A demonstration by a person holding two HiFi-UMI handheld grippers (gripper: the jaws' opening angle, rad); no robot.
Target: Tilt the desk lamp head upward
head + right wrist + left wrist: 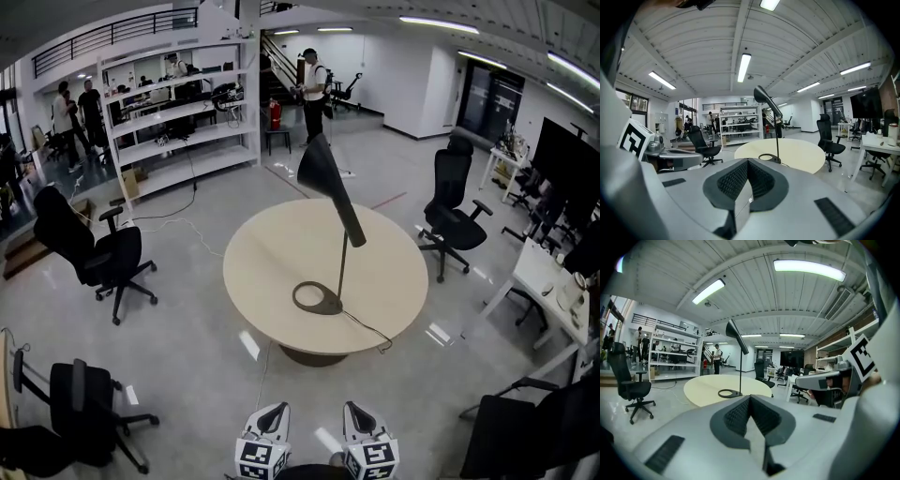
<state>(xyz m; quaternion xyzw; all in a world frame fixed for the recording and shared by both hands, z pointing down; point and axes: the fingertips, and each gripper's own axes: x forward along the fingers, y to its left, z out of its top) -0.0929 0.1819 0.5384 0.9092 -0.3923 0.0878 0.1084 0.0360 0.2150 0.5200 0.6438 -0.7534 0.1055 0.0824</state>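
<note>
Office floor, round table (281,272) ahead | desk lamp (339,272) on its near half, lamp head (326,178) slanted, wide end high and far | left gripper (272,412), right gripper (356,412) clenched on nothing, low by my body, too far off to reach it

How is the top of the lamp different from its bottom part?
The lamp head is a long cone, while the lamp base is a flat ring with a hole. The lamp head sits high on the thin pole and slants, while the lamp base lies flat on the round table. Both are dark.
</note>
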